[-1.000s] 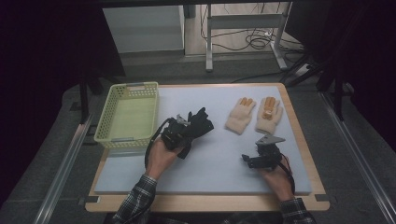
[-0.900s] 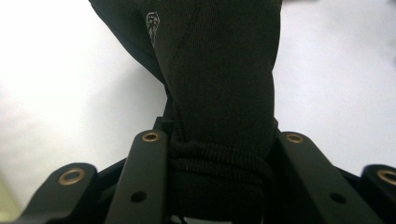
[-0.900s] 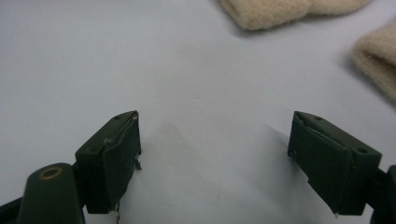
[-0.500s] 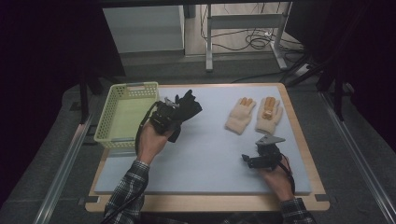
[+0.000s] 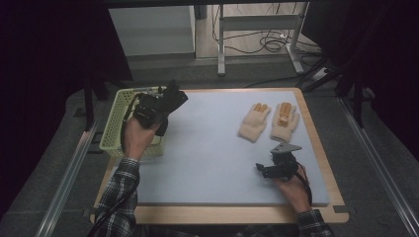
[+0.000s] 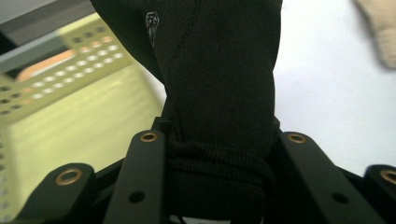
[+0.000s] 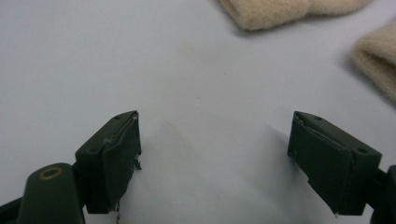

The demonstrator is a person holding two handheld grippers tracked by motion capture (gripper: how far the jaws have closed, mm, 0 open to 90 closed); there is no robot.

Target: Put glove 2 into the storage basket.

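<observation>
a black glove [image 6: 215,84] is clamped by its ribbed cuff in the left gripper [image 5: 157,106], held up at the desk's [image 5: 207,148] left edge, beside the green basket [image 5: 114,129]. the right gripper [image 7: 215,158] is rested low near the front right corner, jaws spread wide, nothing between them. two cream gloves [image 5: 269,120] are laid toward the far right corner.

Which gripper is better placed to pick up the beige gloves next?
Right. The right gripper is open and empty just below the beige gloves, while the left gripper is shut on a black glove beside the green basket.
</observation>
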